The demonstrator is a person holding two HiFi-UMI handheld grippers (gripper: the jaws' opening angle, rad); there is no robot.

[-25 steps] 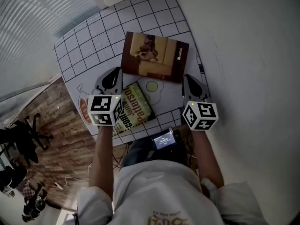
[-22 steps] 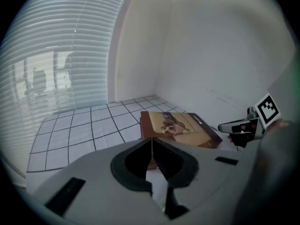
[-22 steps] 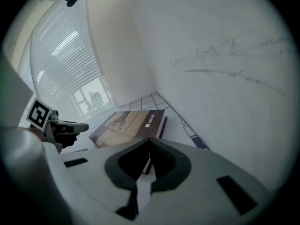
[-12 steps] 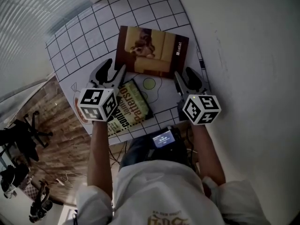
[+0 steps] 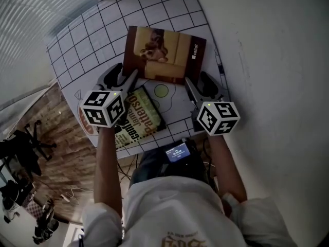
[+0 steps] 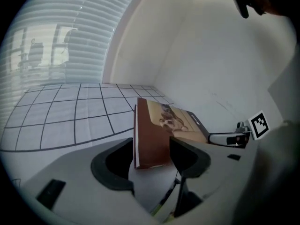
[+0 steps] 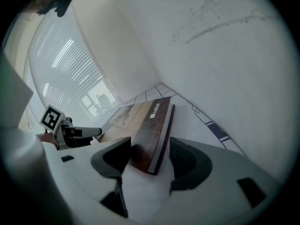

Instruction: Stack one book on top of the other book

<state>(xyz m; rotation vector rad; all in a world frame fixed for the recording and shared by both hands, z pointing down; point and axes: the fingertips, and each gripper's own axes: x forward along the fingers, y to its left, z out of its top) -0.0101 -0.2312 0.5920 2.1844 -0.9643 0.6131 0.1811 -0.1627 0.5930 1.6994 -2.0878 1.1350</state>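
Brown hardback book (image 5: 164,53): stiff, likely weighty; take near corners, now between left gripper (image 5: 122,76) and right gripper (image 5: 199,82) fingers, just opened wide.

The brown book (image 5: 164,54) bears a small white logo and a word like "callat". The yellow-green book (image 5: 142,118) shows big red letters, seemingly "patterson", partly hidden.

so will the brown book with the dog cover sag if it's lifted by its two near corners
Probably not much: the brown book shows a thick, straight cover edge in the right gripper view, like a hardcover. It lies flat on the gridded mat, so tipping or rolling seems unlikely. Its cover looks smooth, so corners might slip.
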